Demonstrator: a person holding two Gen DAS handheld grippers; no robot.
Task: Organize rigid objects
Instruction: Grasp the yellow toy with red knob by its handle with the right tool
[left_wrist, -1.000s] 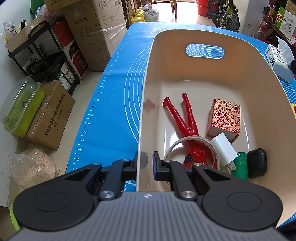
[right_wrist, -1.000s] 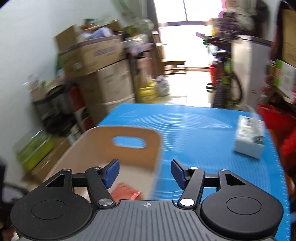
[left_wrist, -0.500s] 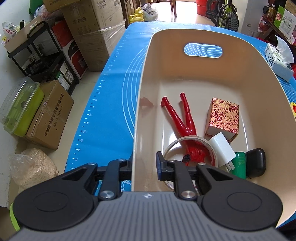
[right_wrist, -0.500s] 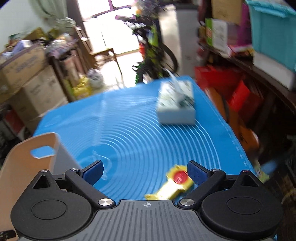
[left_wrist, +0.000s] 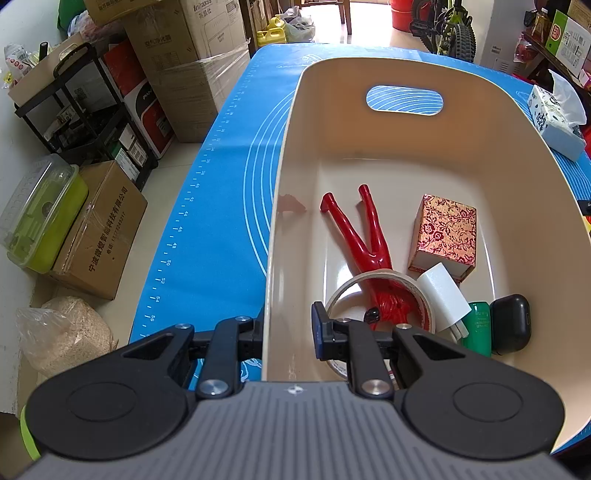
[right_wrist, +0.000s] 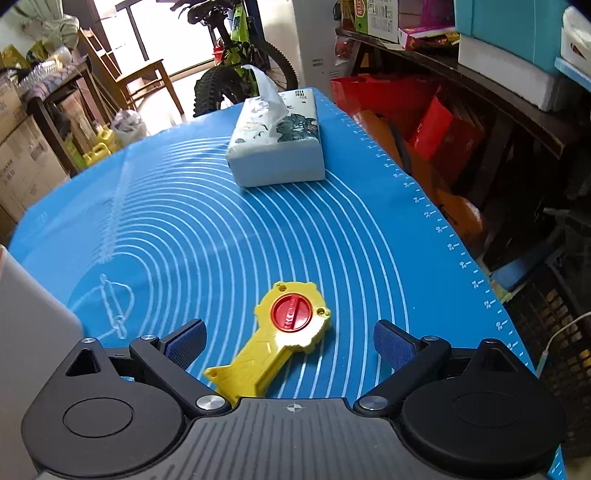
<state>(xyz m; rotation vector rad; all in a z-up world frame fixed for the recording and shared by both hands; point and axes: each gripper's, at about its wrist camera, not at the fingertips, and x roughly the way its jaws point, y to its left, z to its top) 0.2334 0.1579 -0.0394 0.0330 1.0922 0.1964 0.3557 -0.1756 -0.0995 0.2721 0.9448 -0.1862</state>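
Through the right wrist camera I see my right gripper with its jaws spread wide and nothing pressed between the blue pads. The yellow plastic key-shaped toy with a red round knob lies flat on the blue silicone mat with white rings covering the counter, right between the jaws; its round head sits midway between the fingertips, clear of both pads, and its handle runs back under the gripper body. A white floral tissue box stands farther off on the mat.

Through the left wrist camera my left gripper has its jaws straddling the near left wall of the cream plastic tub with a handle slot, one finger outside, one inside; I cannot tell whether the pads press on it. Inside the tub lie a red figurine, a red-and-gold patterned box, a roll of tape, a white block, a green cylinder and a black case
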